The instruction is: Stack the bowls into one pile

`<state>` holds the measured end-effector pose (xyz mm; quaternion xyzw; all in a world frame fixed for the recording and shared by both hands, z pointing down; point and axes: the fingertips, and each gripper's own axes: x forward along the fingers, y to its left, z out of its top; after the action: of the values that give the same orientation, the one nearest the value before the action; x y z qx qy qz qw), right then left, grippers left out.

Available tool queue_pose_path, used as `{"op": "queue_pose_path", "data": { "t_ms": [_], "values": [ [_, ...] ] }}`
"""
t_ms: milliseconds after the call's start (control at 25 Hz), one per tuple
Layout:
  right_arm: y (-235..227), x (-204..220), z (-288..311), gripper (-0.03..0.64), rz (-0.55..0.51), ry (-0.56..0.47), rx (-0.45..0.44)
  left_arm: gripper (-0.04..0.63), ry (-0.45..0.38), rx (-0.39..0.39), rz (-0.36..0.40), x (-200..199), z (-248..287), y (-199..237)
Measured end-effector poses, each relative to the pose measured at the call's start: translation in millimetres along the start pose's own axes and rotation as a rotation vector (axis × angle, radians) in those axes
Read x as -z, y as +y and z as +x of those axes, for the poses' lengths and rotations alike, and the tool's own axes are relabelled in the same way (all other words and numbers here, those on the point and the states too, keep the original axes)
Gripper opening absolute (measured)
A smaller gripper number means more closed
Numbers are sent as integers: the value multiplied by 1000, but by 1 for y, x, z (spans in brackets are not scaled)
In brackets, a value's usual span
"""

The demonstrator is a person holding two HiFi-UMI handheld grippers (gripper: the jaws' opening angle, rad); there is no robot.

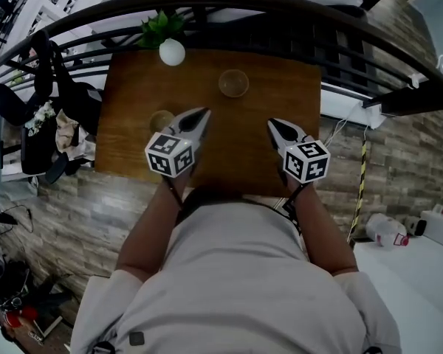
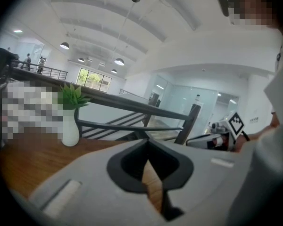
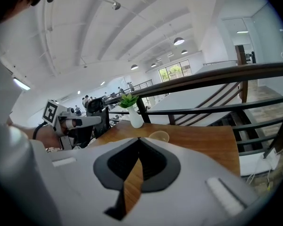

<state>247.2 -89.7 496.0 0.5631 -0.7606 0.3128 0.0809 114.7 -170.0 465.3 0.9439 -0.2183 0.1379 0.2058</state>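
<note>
Two small see-through tan bowls stand apart on the wooden table (image 1: 280, 72). One bowl (image 1: 234, 83) is near the far middle and shows in the right gripper view as the bowl (image 3: 159, 136) just past the jaw tips. The second bowl (image 1: 161, 120) sits at the left, partly hidden behind my left gripper (image 1: 204, 112). My right gripper (image 1: 271, 124) hovers over the near right part of the table. Both grippers point away from me with jaws shut and nothing between them, as the left gripper (image 2: 148, 140) and right gripper (image 3: 139, 139) also appear in their own views.
A white vase (image 1: 171, 51) with a green plant (image 1: 161, 25) stands at the table's far left edge. A dark metal railing (image 1: 332, 21) curves behind the table. A black chair with bags (image 1: 40, 116) stands left of the table, a white counter with a bottle (image 1: 387, 231) at the right.
</note>
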Motion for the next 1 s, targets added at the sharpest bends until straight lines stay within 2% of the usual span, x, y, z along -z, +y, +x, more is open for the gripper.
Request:
{"op": "queue_pose_path", "data": {
  "t_ms": [480,1000],
  "values": [
    [-23,-14,63,9,35,45,13,5,65,46,-14,12,31,43],
    [-64,-8,137,53,101,114,41,5,116,65,-53,31,76,102]
  ]
}}
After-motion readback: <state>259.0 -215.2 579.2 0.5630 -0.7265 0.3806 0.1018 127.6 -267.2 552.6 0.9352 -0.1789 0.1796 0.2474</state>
